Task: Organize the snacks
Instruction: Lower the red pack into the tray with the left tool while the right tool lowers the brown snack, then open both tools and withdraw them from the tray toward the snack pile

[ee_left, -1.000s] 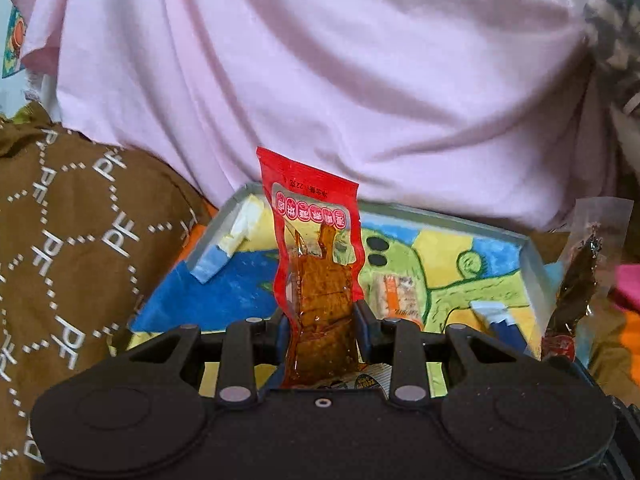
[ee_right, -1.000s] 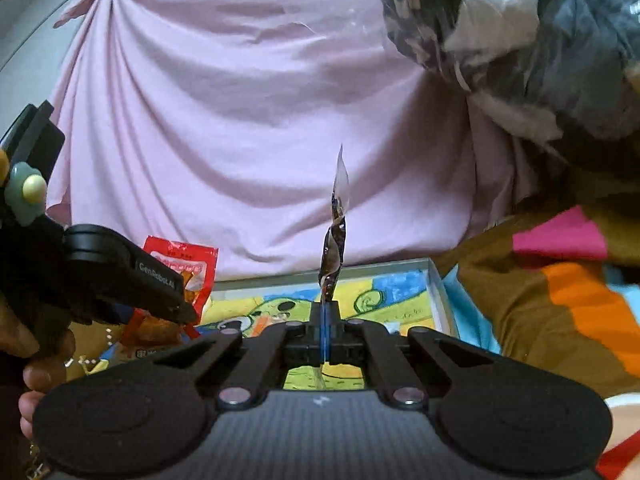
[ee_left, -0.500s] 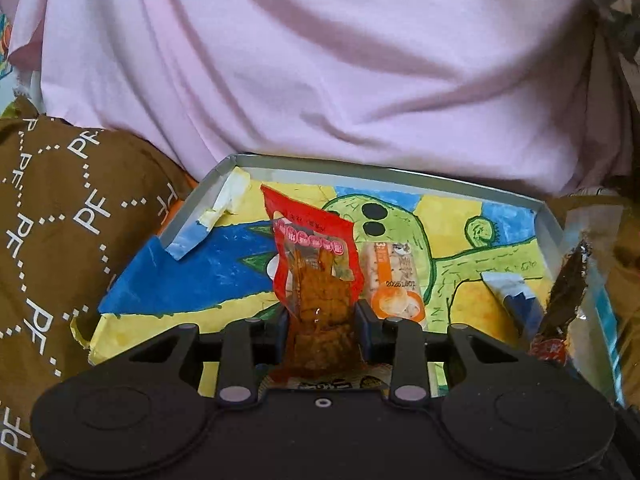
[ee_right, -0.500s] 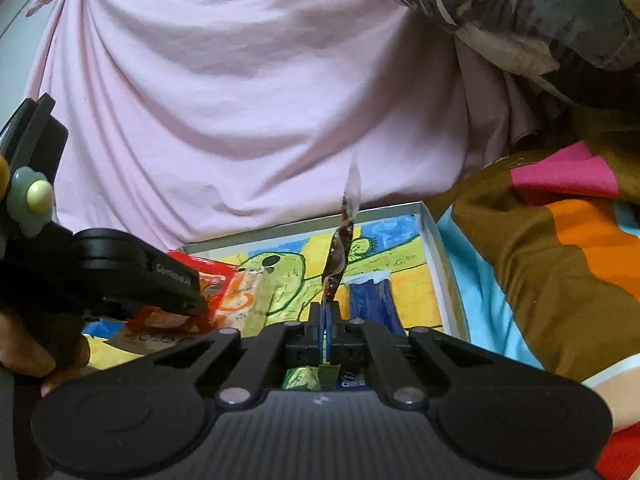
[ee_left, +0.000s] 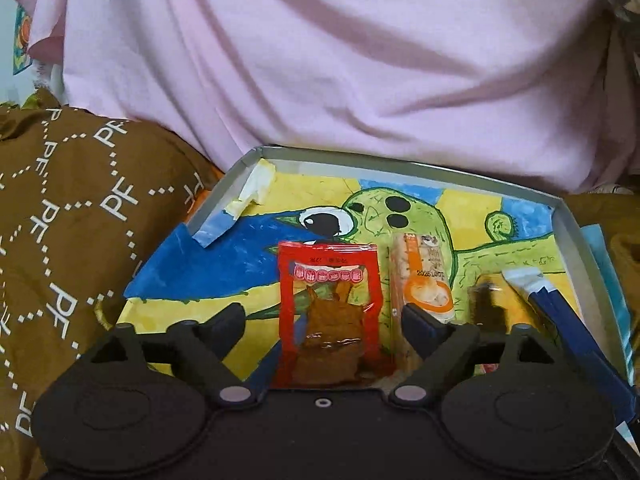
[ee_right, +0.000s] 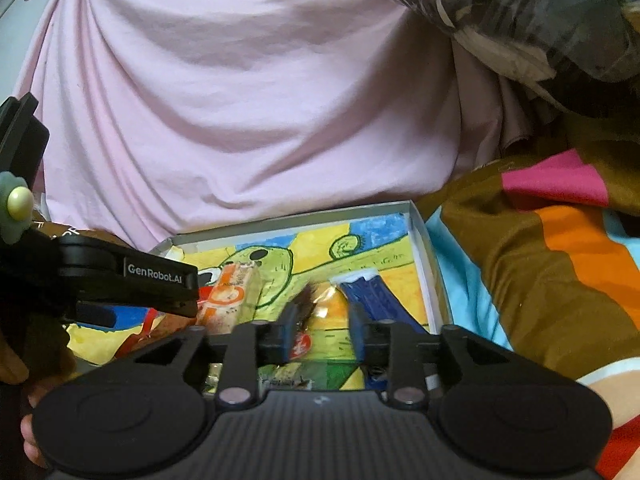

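Over the shallow box [ee_left: 568,220] with the painted green creature on its floor, both grippers are letting go of their snacks. The left gripper [ee_left: 324,320] has its jaws opening wide, and the red snack packet [ee_left: 326,308] stands between them with clear gaps on both sides, so nothing presses on it; its lower end seems to rest inside the box. The right gripper [ee_right: 322,320] is opening too, less far, and the dark snack strip [ee_right: 306,304] in clear wrap is blurred just beside its left finger, apparently dropping free. An orange-and-white packet [ee_left: 424,280] and a blue packet [ee_left: 560,312] already lie in the box nearby. I think the red packet may tip forward onto the orange one, because it is upright and unsupported. The strip could also catch on a finger if the hand pulls back too early.
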`<state>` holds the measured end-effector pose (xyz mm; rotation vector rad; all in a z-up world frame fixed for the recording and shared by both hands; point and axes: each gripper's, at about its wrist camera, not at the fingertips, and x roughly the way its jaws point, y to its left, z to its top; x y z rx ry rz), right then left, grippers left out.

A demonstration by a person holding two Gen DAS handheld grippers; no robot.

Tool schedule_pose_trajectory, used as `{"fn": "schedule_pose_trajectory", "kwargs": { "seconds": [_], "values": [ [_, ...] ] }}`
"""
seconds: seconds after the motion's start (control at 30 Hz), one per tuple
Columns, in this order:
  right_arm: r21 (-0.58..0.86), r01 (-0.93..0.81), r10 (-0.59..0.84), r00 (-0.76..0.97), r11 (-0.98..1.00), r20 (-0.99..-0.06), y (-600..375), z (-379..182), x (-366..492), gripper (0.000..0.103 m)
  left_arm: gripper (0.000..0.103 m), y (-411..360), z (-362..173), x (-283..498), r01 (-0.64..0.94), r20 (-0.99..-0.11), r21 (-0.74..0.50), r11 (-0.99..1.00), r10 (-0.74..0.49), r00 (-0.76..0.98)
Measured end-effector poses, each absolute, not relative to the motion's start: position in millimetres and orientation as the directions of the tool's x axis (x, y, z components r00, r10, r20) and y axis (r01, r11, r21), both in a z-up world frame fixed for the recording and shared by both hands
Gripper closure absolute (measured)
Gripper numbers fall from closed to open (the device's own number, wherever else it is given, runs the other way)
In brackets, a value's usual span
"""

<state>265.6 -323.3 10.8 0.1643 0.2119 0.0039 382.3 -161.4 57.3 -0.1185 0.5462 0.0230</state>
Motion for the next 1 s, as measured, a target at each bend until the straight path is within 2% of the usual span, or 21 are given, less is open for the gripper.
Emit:
{"fn": "schedule_pose_trajectory", "kwargs": {
  "seconds": [0.07, 0.13, 0.3, 0.37, 0.47, 1.0],
  "values": [
    [0.153, 0.021, 0.01, 0.98, 0.988, -0.198, -321, 13, 263, 0.049, 0.008, -158, 59, 377, -0.061, -0.517, -0.128, 0.99, -0.014, 0.856],
    [0.142, 0.028, -0.001, 0.982, 0.989, -0.187, -320, 17, 259, 0.043, 0.006, -153, 62, 371, -0.069, -0.508, -0.145, 0.987, -0.014, 0.861],
    [0.139, 0.059, -0.035, 0.984, 0.988, -0.174, -323, 30, 246, 0.016, 0.001, -141, 73, 351, -0.068, -0.48, -0.163, 0.984, -0.019, 0.877],
    [0.138, 0.065, -0.042, 0.986, 0.988, -0.162, -324, 35, 238, 0.012, 0.001, -136, 77, 343, -0.063, -0.473, -0.166, 0.984, -0.023, 0.881],
    [0.132, 0.073, -0.054, 0.988, 0.989, -0.144, -323, 44, 224, 0.0, 0.001, -128, 84, 328, -0.051, -0.463, -0.177, 0.983, -0.037, 0.886],
    [0.091, 0.106, -0.093, 0.986, 0.99, -0.137, -307, 70, 132, 0.0, 0.001, -86, 92, 216, -0.037, -0.392, -0.229, 0.973, -0.057, 0.918]
  ]
}}
